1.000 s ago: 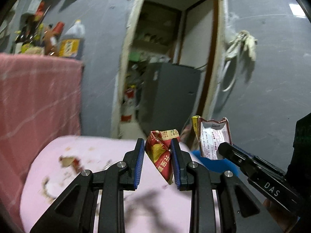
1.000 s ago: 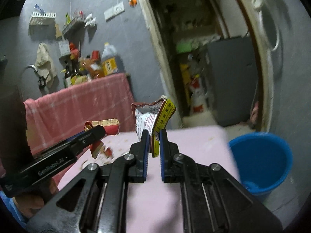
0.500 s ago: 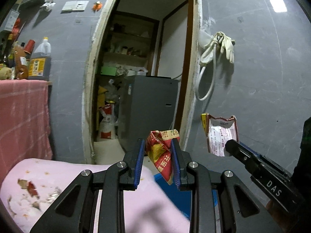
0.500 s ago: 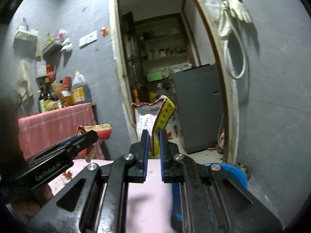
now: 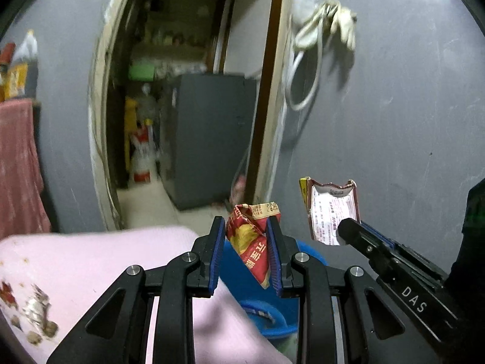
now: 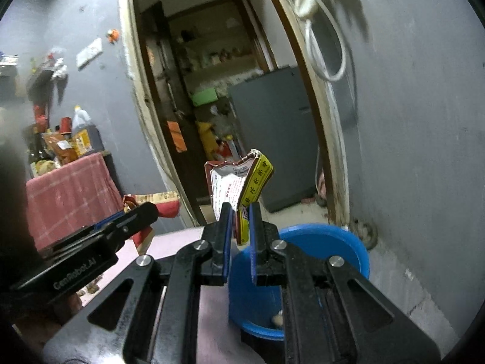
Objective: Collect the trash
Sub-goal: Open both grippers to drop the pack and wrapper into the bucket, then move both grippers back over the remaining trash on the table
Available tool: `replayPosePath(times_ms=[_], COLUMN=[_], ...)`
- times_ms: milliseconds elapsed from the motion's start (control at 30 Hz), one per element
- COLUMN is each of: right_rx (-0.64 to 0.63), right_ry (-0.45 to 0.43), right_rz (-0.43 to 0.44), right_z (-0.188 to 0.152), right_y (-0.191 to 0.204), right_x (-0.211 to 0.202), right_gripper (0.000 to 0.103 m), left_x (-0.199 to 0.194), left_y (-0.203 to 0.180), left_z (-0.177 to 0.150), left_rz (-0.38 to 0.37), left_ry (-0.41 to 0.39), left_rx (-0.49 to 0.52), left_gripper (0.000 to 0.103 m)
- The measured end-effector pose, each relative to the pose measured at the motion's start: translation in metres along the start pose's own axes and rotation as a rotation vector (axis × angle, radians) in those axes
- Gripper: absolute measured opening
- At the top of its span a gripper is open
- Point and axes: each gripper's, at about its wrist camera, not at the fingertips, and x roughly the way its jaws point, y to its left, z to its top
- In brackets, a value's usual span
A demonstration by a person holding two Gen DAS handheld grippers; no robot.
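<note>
1. Trash in both grippers: the left gripper (image 5: pixel 247 253) is clamped on a crumpled red wrapper (image 5: pixel 250 242); the right gripper (image 6: pixel 241 236) pinches a torn white-and-yellow packet (image 6: pixel 239 188).
2. Carrying step: both hang above the blue bucket (image 6: pixel 327 239), beside the pink table (image 5: pixel 91 261).
3. Next, probably, release over its mouth.

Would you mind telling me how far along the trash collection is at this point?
Done: both wrappers are picked up. In hand: the left gripper is shut on the red wrapper, and the right gripper is shut on the white and yellow wrapper, both near the blue bucket. Left: neither wrapper is dropped in yet, and scraps lie on the pink table.
</note>
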Motion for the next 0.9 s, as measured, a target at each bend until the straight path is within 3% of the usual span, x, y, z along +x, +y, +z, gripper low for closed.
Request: replayPosePath(times_ms=[233,533,733,900], right_rx=[0.065,0.12,0.136,0.136], right_ry=[0.117,0.197,0.234,0.225], right_rz=[-0.039,-0.051,-0.061,-0.068], right_z=[-0.015,-0.034,-0.042,-0.037], right_y=[-0.021,-0.035,-0.041,-0.039], right_x=[0.035,0.059,0.067,0.063], right_gripper=[0.011,0.011,0.014,0.016], left_x=[0.054,0.097,0.105,0.1], left_y=[0.007,0.016,0.027,0.032], left_z=[-0.008,-0.031,-0.035,-0.033], left_rz=[-0.013,-0.027,-0.033,-0.026], left_ry=[0.198,0.345,0.387,0.388], left_rx=[-0.054,-0.073,-0.126,-0.138], left_gripper=[0.023,0.026,0.035,0.035])
